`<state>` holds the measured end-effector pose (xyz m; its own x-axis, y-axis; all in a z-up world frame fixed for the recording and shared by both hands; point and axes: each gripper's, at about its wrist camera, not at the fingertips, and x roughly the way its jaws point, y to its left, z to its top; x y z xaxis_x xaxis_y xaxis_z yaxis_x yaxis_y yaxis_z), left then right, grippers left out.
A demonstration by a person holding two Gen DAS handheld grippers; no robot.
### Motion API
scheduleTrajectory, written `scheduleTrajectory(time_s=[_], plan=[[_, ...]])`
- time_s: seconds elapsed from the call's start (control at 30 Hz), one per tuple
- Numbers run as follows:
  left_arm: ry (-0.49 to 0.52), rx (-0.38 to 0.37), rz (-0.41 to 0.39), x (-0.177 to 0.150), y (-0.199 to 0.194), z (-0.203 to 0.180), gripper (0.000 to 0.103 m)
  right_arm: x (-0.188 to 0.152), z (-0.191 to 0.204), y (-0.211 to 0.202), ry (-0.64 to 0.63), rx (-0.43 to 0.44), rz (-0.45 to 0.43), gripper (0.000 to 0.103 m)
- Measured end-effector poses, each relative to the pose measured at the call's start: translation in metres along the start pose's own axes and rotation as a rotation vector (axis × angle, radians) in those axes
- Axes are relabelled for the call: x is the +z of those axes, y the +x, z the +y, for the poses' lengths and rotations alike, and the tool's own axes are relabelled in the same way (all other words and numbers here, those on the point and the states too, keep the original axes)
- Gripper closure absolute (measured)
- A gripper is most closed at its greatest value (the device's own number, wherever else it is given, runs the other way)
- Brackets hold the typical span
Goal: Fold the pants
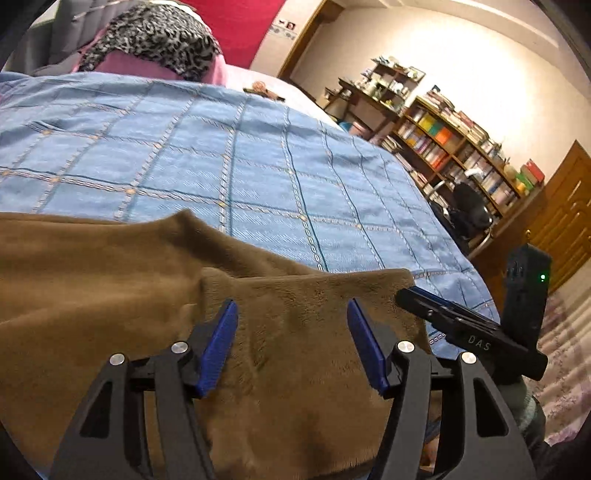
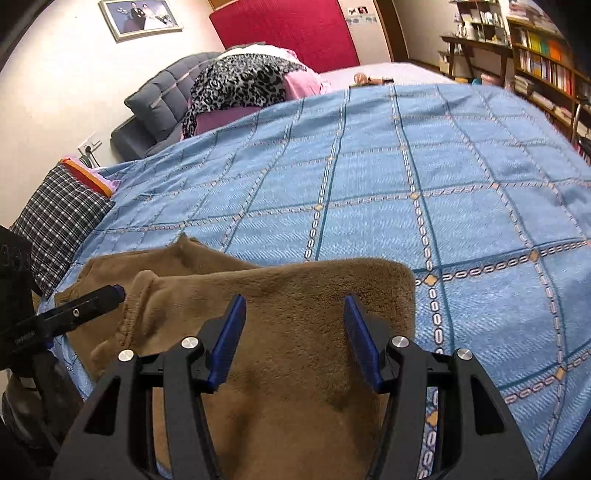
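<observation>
Lying folded near the bedspread [image 2: 406, 166] edge, pants [image 2: 295, 332].

The pants [image 2: 280, 332] are lying on the bed [image 2: 406, 166] at its near edge; pillows [image 2: 243, 85] are sitting behind; bookshelves [image 1: 454, 147] are standing right.

**Bedroom surroundings**

A blue checked bedspread [image 2: 424, 177] was spread over the bed. A leopard-print cloth [image 2: 243, 83] was draped over pink bedding beside a grey tufted sofa [image 2: 162, 99]. A plaid pillow [image 2: 59, 225], a framed photograph [image 2: 140, 16] and a bookshelf [image 1: 454, 147] were seen.
</observation>
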<state>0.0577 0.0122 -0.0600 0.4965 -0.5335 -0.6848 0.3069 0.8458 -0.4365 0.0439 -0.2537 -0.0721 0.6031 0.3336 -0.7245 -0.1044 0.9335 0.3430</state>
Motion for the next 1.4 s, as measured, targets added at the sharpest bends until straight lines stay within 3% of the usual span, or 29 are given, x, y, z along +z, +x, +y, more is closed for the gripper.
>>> scheduleTrajectory(time_s=[0.13, 0.4, 0.63, 0.7, 0.77, 0.9, 1.1, 1.27, 1.4], plan=[[-0.020, 0.027, 0.047, -0.005, 0.026, 0.008, 0.042, -0.009, -0.009, 0.014, 0.007, -0.021, 0.033, 0.046], [0.037, 0.043, 0.021, -0.015, 0.042, 0.016, 0.042, -0.028, 0.000, 0.035, -0.101, -0.107, 0.012, 0.045], [-0.010, 0.005, 0.000, -0.016, 0.023, 0.018, 0.041, -0.031, 0.003, 0.035, -0.112, -0.117, 0.013, 0.045], [-0.032, 0.009, -0.022, -0.014, 0.009, 0.020, 0.034, -0.030, 0.005, 0.033, -0.113, -0.123, 0.016, 0.045], [-0.046, 0.041, -0.064, -0.014, -0.009, 0.026, 0.028, -0.028, 0.006, 0.031, -0.118, -0.132, 0.017, 0.045], [-0.110, 0.085, -0.140, -0.016, -0.048, 0.048, 0.028, -0.023, 0.014, 0.019, -0.117, -0.157, -0.005, 0.045], [-0.224, 0.208, -0.221, -0.022, -0.103, 0.099, 0.027, -0.015, 0.029, 0.004, -0.105, -0.177, -0.062, 0.045], [-0.313, 0.326, -0.282, -0.034, -0.146, 0.142, 0.027, -0.011, 0.045, -0.002, -0.122, -0.158, -0.082, 0.045], [-0.440, 0.460, -0.319, -0.053, -0.175, 0.179, 0.028, -0.011, 0.059, 0.002, -0.152, -0.139, -0.073, 0.045]])
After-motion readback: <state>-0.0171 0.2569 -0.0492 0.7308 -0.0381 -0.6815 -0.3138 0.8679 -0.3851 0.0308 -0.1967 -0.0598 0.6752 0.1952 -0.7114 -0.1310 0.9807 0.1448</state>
